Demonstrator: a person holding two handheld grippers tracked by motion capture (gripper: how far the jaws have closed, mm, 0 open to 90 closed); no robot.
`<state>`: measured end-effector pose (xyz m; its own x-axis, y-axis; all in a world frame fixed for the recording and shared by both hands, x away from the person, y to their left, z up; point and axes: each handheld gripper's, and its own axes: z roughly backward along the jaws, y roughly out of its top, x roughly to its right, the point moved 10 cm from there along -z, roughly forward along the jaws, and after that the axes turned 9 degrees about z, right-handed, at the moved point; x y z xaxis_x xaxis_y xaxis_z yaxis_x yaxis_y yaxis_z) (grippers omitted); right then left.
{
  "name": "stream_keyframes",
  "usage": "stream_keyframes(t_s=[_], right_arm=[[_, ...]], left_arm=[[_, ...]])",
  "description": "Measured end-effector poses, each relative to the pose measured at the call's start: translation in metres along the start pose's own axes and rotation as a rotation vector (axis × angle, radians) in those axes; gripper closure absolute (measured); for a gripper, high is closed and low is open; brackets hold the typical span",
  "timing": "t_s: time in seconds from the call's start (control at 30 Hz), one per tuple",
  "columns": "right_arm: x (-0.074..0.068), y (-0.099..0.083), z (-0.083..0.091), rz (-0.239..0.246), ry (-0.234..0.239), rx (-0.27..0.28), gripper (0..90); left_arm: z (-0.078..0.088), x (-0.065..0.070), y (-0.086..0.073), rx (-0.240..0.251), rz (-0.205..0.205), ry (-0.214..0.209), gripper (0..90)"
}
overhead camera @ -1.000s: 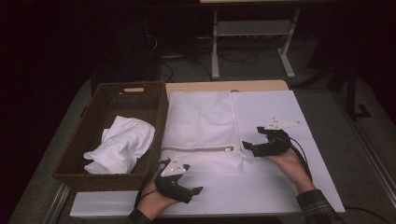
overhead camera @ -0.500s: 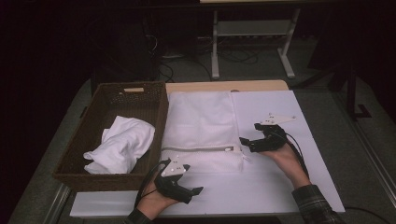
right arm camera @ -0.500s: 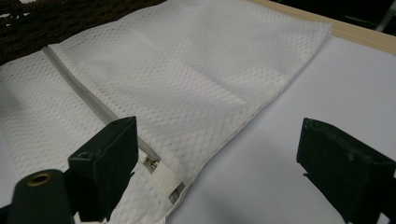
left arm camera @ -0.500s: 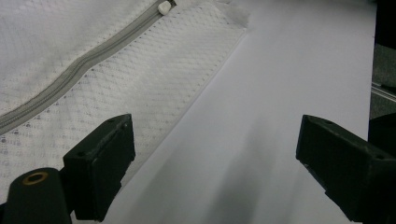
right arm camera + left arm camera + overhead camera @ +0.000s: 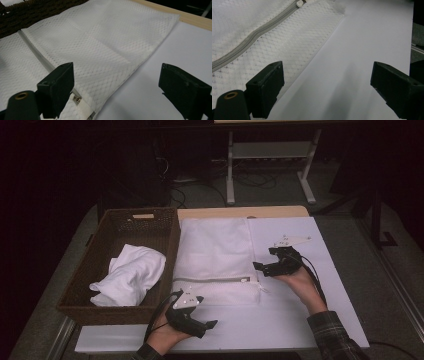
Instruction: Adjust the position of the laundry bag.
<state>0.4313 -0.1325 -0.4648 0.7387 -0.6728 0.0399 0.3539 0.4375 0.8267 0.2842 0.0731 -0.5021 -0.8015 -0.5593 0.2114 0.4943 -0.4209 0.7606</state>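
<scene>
A white mesh laundry bag (image 5: 215, 252) lies flat in the middle of the table, its grey zipper (image 5: 212, 280) running across near the front edge. My left gripper (image 5: 207, 324) hovers open over the white sheet just in front of the bag, jaws pointing right. In the left gripper view the gripper (image 5: 327, 87) shows bare sheet between its jaws, with the zipper (image 5: 249, 40) up left. My right gripper (image 5: 259, 267) is open at the bag's right edge, pointing left. In the right gripper view the gripper (image 5: 116, 85) has the bag's corner between its jaws, the zipper pull (image 5: 77, 99) by its left jaw.
A dark wicker basket (image 5: 97, 265) stands left of the bag and holds a crumpled white cloth (image 5: 129, 275). A white sheet (image 5: 310, 285) covers the table under the bag. Beyond the table's far wooden edge (image 5: 240, 212), a metal stand (image 5: 270, 165) is on the floor.
My right gripper has crept left and slightly farther away, closing on the bag's right edge near the zipper end. The left gripper has hardly moved.
</scene>
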Motion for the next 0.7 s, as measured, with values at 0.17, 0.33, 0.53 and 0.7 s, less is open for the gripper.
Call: stream_keyframes(t_s=[0.17,0.33,0.53,0.7], right_arm=[[0.003,0.008,-0.005,-0.006,0.002,0.006,13.1],[0.005,0.012,-0.014,-0.011,-0.001,-0.005,13.8],[0.013,0.014,-0.026,-0.029,-0.026,-0.026,17.7],[0.019,0.017,-0.032,-0.025,-0.04,-0.035,23.1]], left_arm=[[0.0,0.0,0.0,0.001,0.0,0.003,11.3],[0.0,0.0,0.0,0.001,0.001,0.005,11.3],[0.0,0.0,0.0,0.003,0.002,0.004,11.3],[0.0,0.0,-0.001,0.001,0.001,0.005,11.3]])
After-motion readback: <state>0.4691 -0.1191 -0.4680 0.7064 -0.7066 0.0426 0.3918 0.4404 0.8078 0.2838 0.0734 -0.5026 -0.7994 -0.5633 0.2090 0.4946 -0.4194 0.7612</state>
